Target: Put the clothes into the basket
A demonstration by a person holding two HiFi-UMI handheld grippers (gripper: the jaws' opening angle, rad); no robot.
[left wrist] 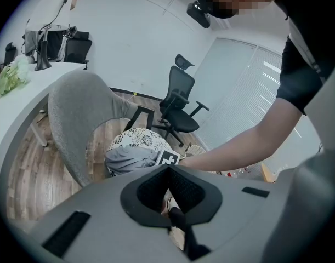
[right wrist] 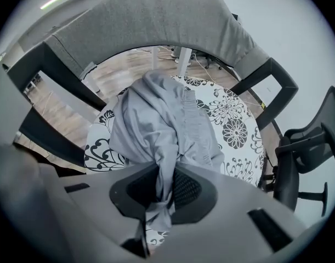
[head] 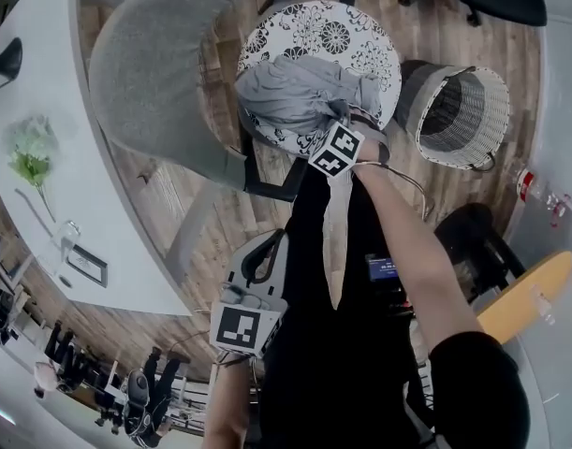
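- Left tool [head: 265,251] sits low in the head view, close to the person's body and well apart from the work. In its own view its jaws [left wrist: 168,188] stand together with nothing between them; only floor and a shoe show beyond.
- Right tool [head: 346,122] is reached out to the middle of the head view. In its own view the jaws [right wrist: 166,188] are pinched onto a fold of the grey cloth [right wrist: 156,119], and a tail of fabric hangs down between them.
- The cloth [head: 295,96] is bunched in a heap. Its bulk runs from the jaws up and away toward the top of the right gripper view, so the hold is at the near edge, not the middle.
- Most of the heap rests on the round flower-print counter [head: 332,31], whose bare pattern shows at the right [right wrist: 236,125] of the cloth.
- The basket [head: 459,115] stands at the upper right of the head view, just beside the counter's right rim, with its mouth open and nothing visible inside.
- The coming move likely turns on this: the basket lies to the right of the held cloth, on the right tool's own side, and that tool is far the nearer. A lift and a short carry rightward should do it.
- The trailing far end of the cloth could drag over the counter or catch on the basket rim.
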